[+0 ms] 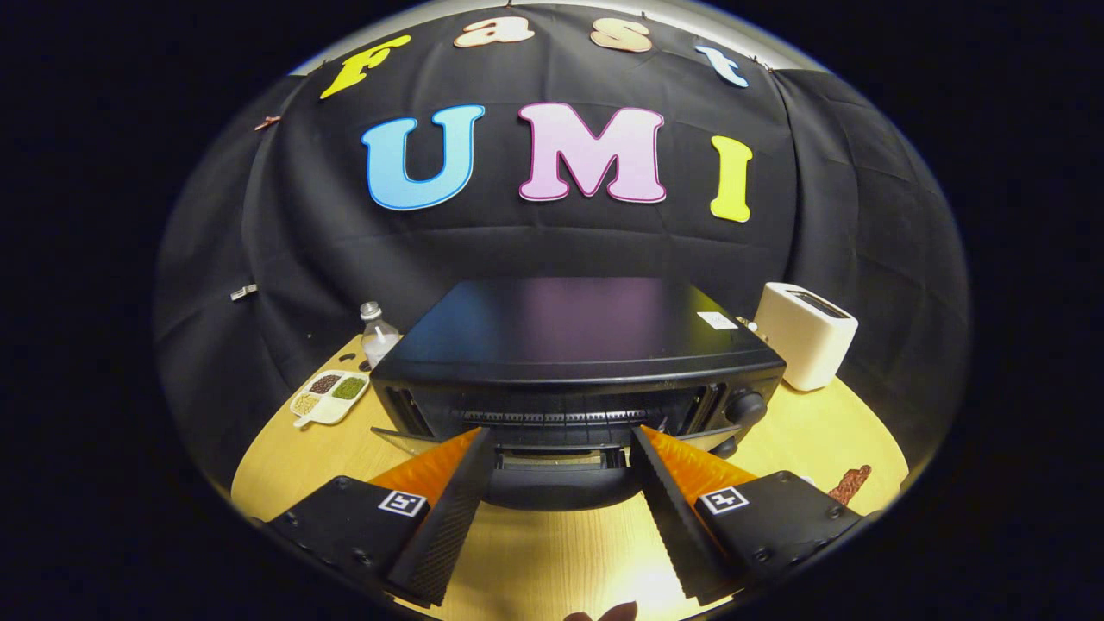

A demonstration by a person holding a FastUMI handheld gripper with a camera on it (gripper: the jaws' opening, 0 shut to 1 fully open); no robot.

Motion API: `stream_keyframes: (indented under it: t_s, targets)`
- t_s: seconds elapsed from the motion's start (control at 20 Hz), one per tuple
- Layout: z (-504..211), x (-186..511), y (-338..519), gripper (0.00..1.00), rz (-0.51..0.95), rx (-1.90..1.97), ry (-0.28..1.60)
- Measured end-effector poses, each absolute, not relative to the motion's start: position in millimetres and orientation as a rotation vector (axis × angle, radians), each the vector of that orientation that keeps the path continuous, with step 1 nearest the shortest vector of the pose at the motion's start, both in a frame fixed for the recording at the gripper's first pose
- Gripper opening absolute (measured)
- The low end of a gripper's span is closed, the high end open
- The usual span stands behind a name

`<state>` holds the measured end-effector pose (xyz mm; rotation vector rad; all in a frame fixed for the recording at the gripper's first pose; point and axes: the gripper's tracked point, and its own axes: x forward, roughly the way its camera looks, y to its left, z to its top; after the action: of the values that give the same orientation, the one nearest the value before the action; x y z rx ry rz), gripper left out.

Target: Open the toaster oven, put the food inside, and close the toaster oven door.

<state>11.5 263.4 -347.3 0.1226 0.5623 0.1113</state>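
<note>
The black toaster oven [569, 332] stands on the wooden table [552, 561], just ahead of my fingers. Its glass door [404, 442] is tipped down toward me, and the ribbed inside [561, 417] shows above it. The door's dark rounded handle [556, 493] lies between my two fingers, a little below their tips. My gripper [562, 438] is open wide, and its orange-and-black fingertips [473, 448] reach to the oven's front without pressing on anything. A reddish-brown piece of food [850, 484] lies on the table to the right of my right finger.
A white pop-up toaster [806, 335] stands right of the oven. On the left are a clear bottle [377, 335] and a divided white dish [328, 397] of grains. A small brown thing [604, 613] lies on the table close under the gripper.
</note>
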Motion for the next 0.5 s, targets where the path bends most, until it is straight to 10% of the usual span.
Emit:
stream_keyframes:
  t_s: [0.5]
  targets:
    - [-367.7,-35.1,262.9,0.98,0.119,0.114,0.638]
